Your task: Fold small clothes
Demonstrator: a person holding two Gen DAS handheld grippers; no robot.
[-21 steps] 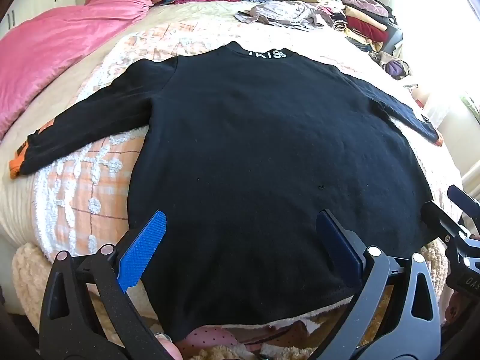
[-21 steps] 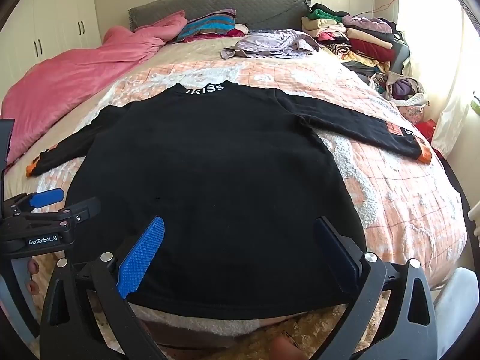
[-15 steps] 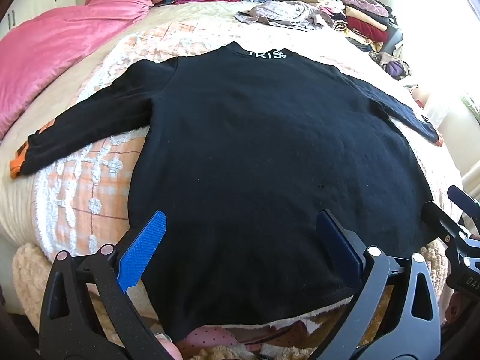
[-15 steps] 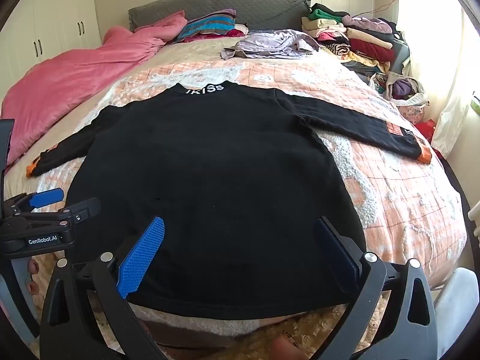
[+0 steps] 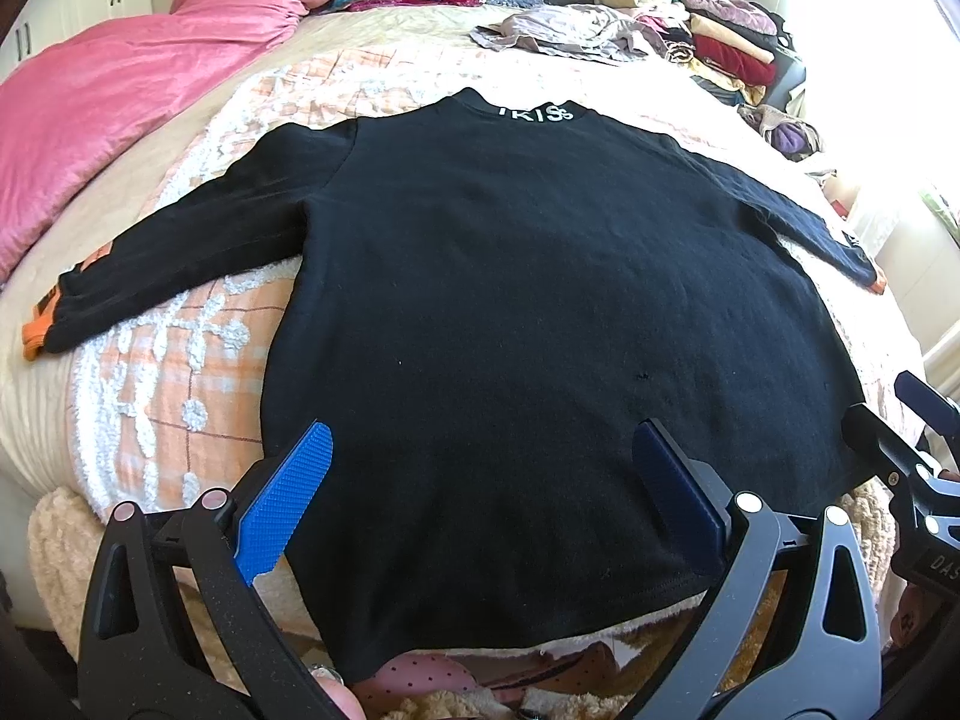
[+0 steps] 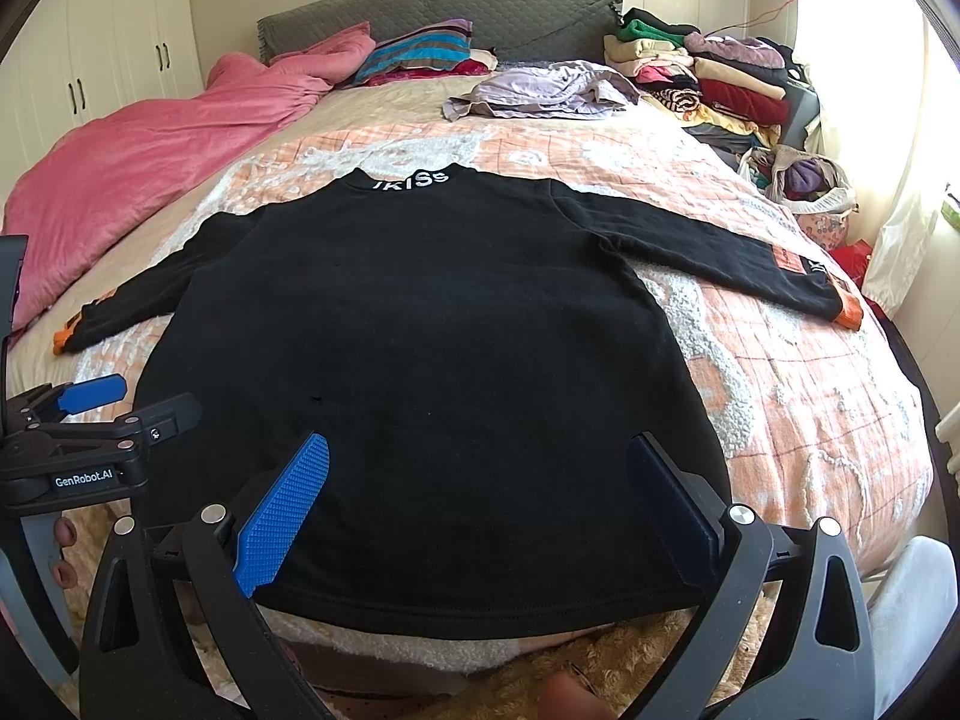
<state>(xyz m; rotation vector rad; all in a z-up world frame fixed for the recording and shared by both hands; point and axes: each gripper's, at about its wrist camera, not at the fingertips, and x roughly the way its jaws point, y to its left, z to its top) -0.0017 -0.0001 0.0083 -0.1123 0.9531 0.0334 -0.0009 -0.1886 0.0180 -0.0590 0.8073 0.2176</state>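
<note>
A black long-sleeved sweater (image 5: 540,300) with white collar lettering and orange cuffs lies flat on the bed, back up, sleeves spread, hem towards me; it also shows in the right wrist view (image 6: 420,360). My left gripper (image 5: 480,468) is open and empty, its blue fingers above the hem's left half. My right gripper (image 6: 474,474) is open and empty above the hem's right half. The left gripper also shows at the left edge of the right wrist view (image 6: 114,402), and the right gripper at the right edge of the left wrist view (image 5: 900,414).
An orange and white bedspread (image 6: 810,390) covers the bed. A pink duvet (image 6: 150,168) lies at the far left. A loose grey garment (image 6: 540,96) lies near the headboard. A pile of folded clothes (image 6: 708,72) is at the far right, with a bag of clothes (image 6: 804,180) beside it.
</note>
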